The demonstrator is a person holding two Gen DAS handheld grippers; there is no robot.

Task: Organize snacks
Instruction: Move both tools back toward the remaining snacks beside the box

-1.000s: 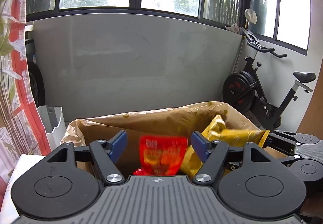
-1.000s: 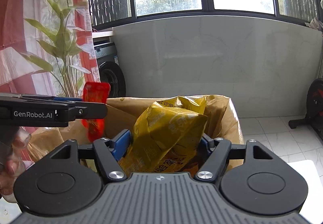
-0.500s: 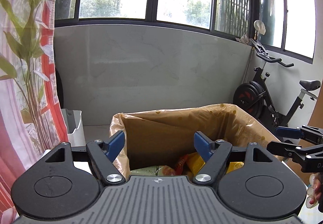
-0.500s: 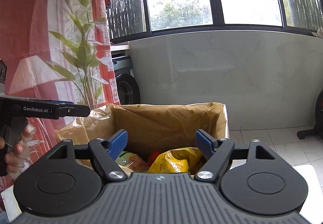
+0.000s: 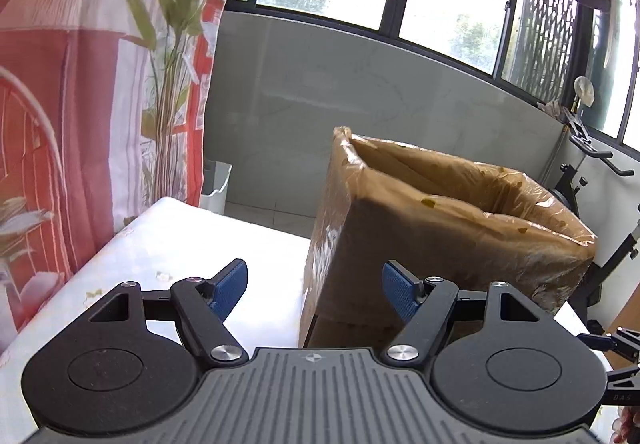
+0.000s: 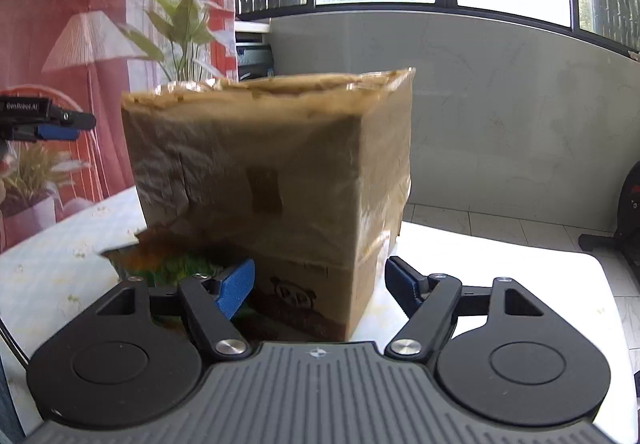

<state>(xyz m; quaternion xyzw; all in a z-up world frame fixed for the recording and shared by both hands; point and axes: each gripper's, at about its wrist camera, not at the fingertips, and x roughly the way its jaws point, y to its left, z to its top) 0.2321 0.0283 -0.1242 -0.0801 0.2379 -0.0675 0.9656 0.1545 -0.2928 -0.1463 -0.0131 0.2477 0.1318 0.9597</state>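
A tall brown cardboard box [image 5: 432, 244] lined with a clear plastic bag stands on the white table [image 5: 192, 244]; it also shows in the right wrist view [image 6: 280, 180]. Its contents are hidden from both views. My left gripper [image 5: 314, 290] is open and empty, low at the box's left corner. My right gripper [image 6: 320, 284] is open and empty, close to the box's near side. A green and orange snack packet [image 6: 172, 264] lies on the table [image 6: 520, 276] at the box's lower left, just beyond my right gripper's left finger.
A red and white printed curtain [image 5: 80, 104] hangs to the left of the table. A grey wall panel [image 6: 520, 116] and windows stand behind. An exercise bike [image 5: 592, 172] stands at the right. A white bin [image 5: 216, 184] sits on the floor past the table.
Both grippers have dropped from above the box opening down to table level beside it. The snacks inside the box are out of sight now; a green packet on the table has come into view.
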